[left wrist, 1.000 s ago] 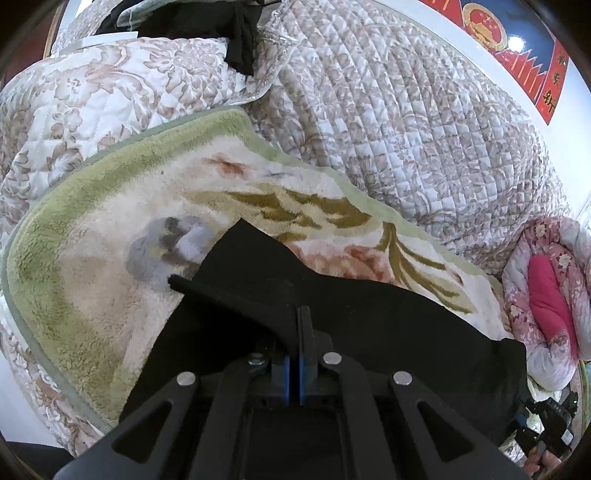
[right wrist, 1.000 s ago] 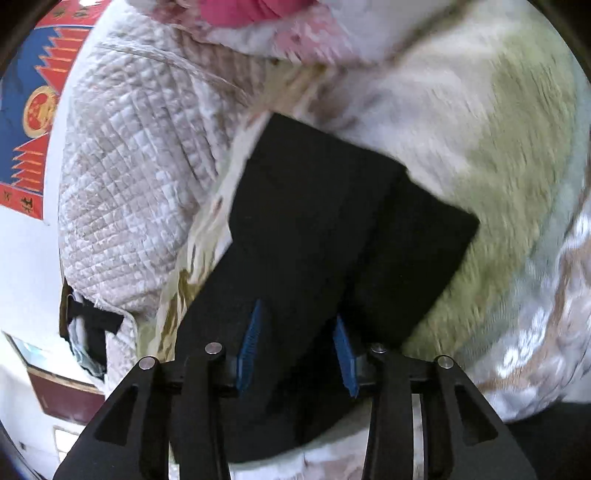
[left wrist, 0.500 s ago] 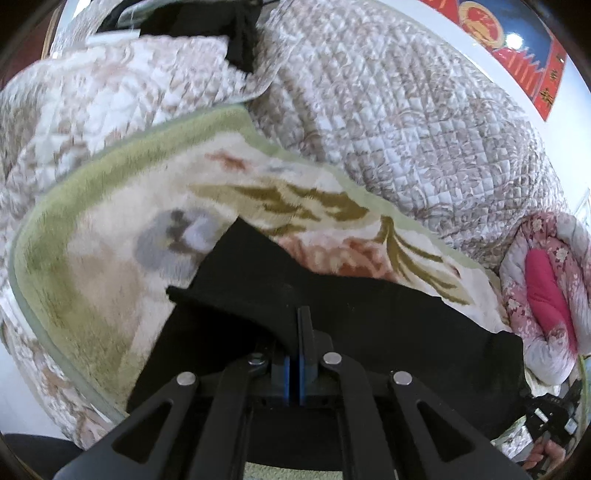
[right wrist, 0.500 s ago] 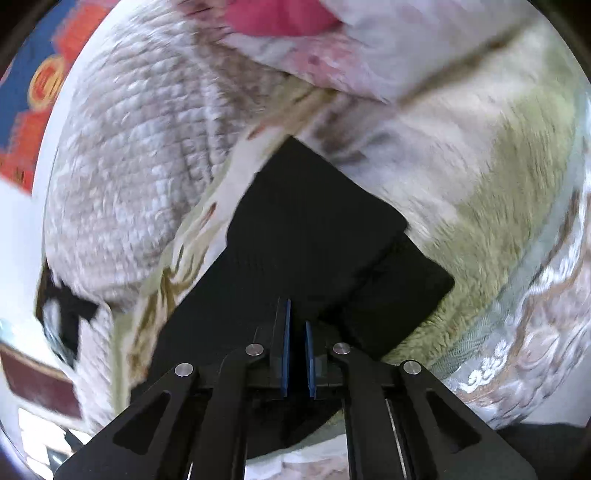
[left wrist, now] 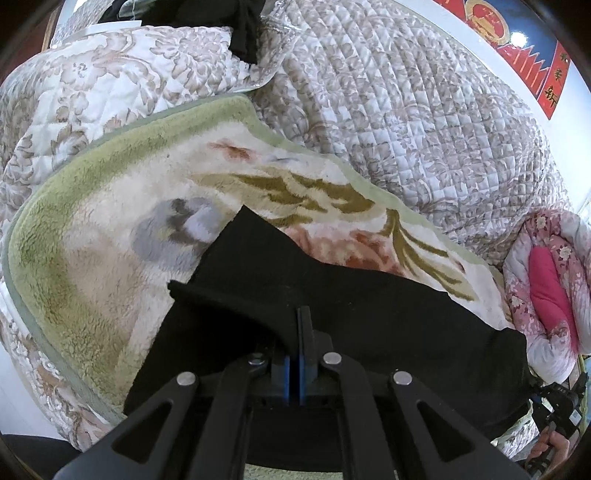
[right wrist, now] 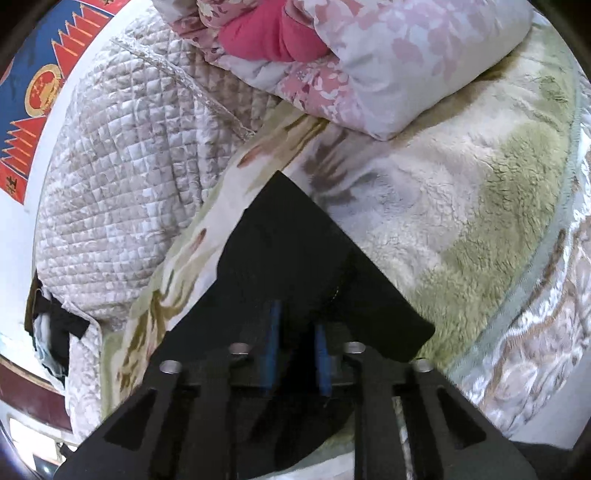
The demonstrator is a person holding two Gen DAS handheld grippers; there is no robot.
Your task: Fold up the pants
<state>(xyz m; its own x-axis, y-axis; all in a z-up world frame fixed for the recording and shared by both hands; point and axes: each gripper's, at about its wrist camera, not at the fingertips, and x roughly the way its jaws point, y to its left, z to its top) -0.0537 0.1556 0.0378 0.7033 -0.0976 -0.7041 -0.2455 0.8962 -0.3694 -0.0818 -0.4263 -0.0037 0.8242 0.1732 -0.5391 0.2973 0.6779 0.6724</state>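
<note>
Black pants (left wrist: 369, 306) lie on a fleecy cream and green blanket (left wrist: 92, 258) on a bed. My left gripper (left wrist: 301, 314) is shut on a raised fold of the pants near their left end. In the right wrist view the pants (right wrist: 295, 251) lie in a folded stack with a corner pointing away. My right gripper (right wrist: 295, 321) is open, its blue pads apart over the near part of the pants.
A quilted beige cover (left wrist: 424, 122) is heaped behind the blanket. A pink floral quilt (right wrist: 351, 55) lies at the right end of the bed. Dark clothes (left wrist: 243, 22) lie at the far left. The blanket's edge (right wrist: 546, 240) runs along the bed's front.
My right gripper shut half a second ago and has opened again, pulling back slightly from the pants. My left gripper stays shut on the pants fold, almost still.
</note>
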